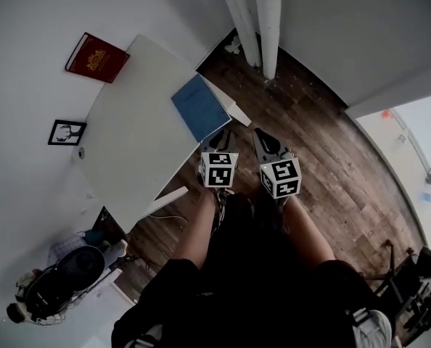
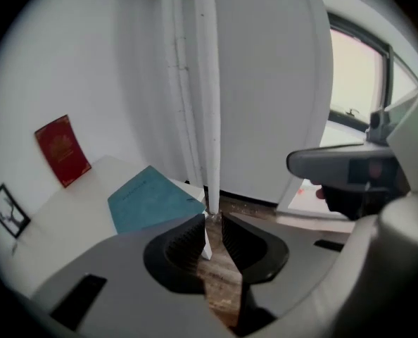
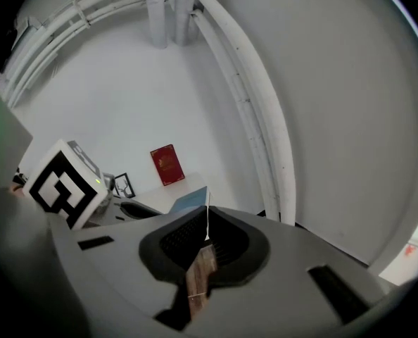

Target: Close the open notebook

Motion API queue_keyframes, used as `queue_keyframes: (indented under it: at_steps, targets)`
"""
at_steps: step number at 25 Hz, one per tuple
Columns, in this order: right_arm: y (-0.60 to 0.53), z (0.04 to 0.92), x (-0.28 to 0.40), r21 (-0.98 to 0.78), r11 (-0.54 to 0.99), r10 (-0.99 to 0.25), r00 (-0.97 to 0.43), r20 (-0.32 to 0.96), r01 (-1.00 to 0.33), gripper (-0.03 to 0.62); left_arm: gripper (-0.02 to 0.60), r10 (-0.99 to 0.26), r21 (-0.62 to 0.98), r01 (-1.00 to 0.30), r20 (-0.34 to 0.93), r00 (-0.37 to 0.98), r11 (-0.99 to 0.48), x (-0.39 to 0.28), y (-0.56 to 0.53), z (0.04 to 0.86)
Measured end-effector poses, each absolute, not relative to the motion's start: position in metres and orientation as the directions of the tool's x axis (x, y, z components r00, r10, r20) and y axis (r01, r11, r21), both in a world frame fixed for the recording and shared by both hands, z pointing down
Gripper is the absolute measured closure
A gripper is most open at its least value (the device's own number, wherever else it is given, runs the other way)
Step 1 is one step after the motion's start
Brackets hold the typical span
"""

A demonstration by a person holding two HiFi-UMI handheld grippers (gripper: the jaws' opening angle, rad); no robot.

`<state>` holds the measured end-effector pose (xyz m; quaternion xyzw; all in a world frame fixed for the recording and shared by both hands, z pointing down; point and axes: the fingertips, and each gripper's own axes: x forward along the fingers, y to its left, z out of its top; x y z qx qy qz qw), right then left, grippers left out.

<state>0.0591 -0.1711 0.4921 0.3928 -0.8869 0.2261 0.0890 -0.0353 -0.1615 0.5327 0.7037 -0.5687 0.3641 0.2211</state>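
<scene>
Left gripper view: gripper (image 2: 212,221) ajar, empty

In the head view, the left forearm (image 1: 199,227) and right forearm (image 1: 308,230) reach toward 12 o'clock, the left gripper (image 1: 222,135) aimed at 12 with jaws a narrow gap apart and empty, the right gripper (image 1: 263,136) at its 3 o'clock, leaning toward 11, jaw tips pressed together.

White table (image 1: 128,151): a closed blue notebook (image 1: 201,107) lies flat at one corner; a red book (image 1: 96,56) stands at the table's opposite end, against the wall (image 1: 27,49).
</scene>
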Motion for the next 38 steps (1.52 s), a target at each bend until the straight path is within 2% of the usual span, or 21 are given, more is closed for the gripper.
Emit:
queue_keyframes:
  at_steps: [5,10,18,22,26,31,38]
  targets:
    - [-0.164,0.477,0.023,-0.321,0.674,-0.592,-0.746,0.305,-0.666,0.569,0.556,-0.724,-0.056,-0.997,0.689,0.004,-0.059,-0.065,-0.130,0.513]
    - [-0.141,0.458,-0.002,-0.295,0.726,-0.553,-0.783,0.286,-0.621,0.569,0.578,-0.814,-0.076,-0.997,0.578,-0.060,0.019,-0.083,-0.107,0.469]
    - [-0.097,0.398,-0.023,-0.205,0.772,-0.580,-0.799,0.161,-0.602,0.569,0.578,-0.919,-0.040,-0.999,0.393,-0.040,0.026,-0.082,-0.075,0.405]
    - [-0.066,0.369,-0.025,-0.116,0.760,-0.631,-0.769,0.105,-0.639,0.569,0.578,-0.945,0.006,-1.000,0.326,0.003,-0.001,-0.081,-0.047,0.380]
    - [-0.034,0.346,-0.015,-0.036,0.737,-0.668,-0.736,0.112,-0.675,0.570,0.578,-0.971,0.030,-1.000,0.238,0.015,-0.008,-0.079,-0.015,0.350]
    - [0.000,0.308,-0.007,0.045,0.695,-0.719,-0.695,0.030,-0.717,0.571,0.578,-0.992,0.069,-0.997,0.112,0.050,-0.043,-0.077,0.019,0.312]
    - [0.042,0.297,-0.012,0.096,0.674,-0.735,-0.678,-0.007,-0.732,0.571,0.578,-0.993,0.060,-0.993,0.059,0.101,-0.097,-0.075,0.058,0.292]
